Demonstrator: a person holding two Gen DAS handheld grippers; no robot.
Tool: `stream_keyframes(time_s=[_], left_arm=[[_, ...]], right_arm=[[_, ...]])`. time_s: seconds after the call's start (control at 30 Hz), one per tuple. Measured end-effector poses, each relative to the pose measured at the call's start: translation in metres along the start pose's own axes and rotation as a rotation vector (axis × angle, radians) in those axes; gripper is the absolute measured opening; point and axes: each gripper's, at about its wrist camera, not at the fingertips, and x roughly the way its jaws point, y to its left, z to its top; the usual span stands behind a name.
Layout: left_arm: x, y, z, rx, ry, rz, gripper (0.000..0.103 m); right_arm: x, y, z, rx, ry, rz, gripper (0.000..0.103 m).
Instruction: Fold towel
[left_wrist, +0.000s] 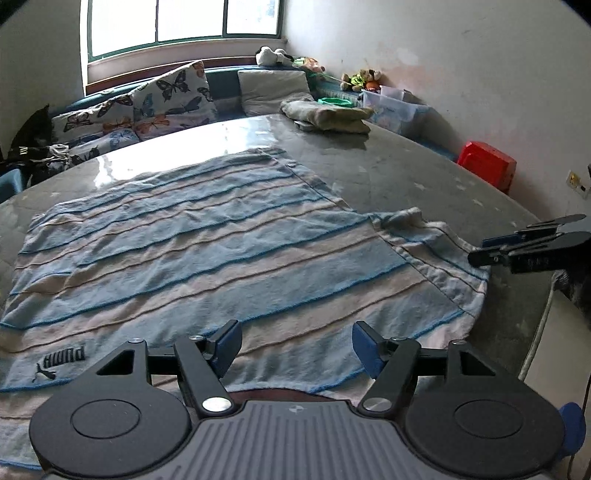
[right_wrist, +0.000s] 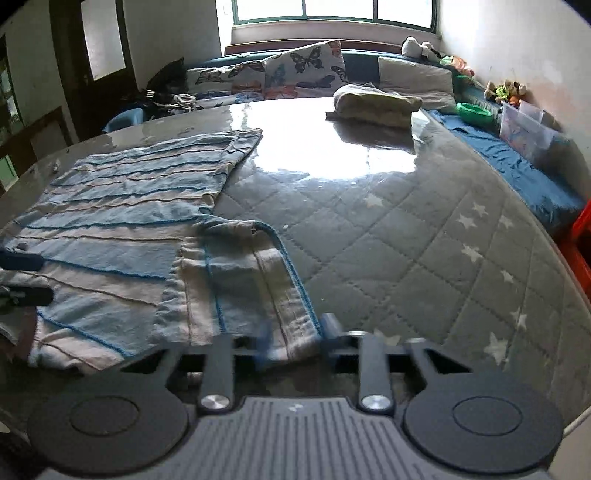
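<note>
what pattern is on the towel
Light blue and off-white stripes on the towel, with thin darker blue lines; clearest in the left wrist view.

Your towel, striped pale blue and white with darker blue ridges and a logo near one corner, lies spread mostly flat on the table. Its right end is folded back and rumpled, reaching between your right tongs.
</note>
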Motion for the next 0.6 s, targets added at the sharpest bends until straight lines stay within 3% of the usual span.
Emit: stream_keyframes(time_s=[0.07,0.33,0.47,0.53,0.6], left_arm=[[0.000,0.001,-0.002,-0.007,0.002,0.003,0.069],[-0.009,0.018,-0.008,-0.048,-0.007,0.040,0.071],[-0.010,0.019,-0.008,-0.052,-0.013,0.031,0.071],[-0.009,0.017,-0.008,-0.050,-0.012,0.022,0.071],[-0.007,0.015,-0.008,-0.043,-0.009,0.015,0.072]], right_arm=[[-0.005,0.002,0.003,0.012,-0.023,0.006,0.004],[-0.039,0.027,0.025,-0.026,-0.162,0.078,0.003],[-0.033,0.020,0.024,0.001,-0.129,0.054,0.005],[-0.026,0.016,0.018,0.014,-0.099,0.034,0.012],[-0.021,0.013,0.012,0.012,-0.084,-0.007,0.041]])
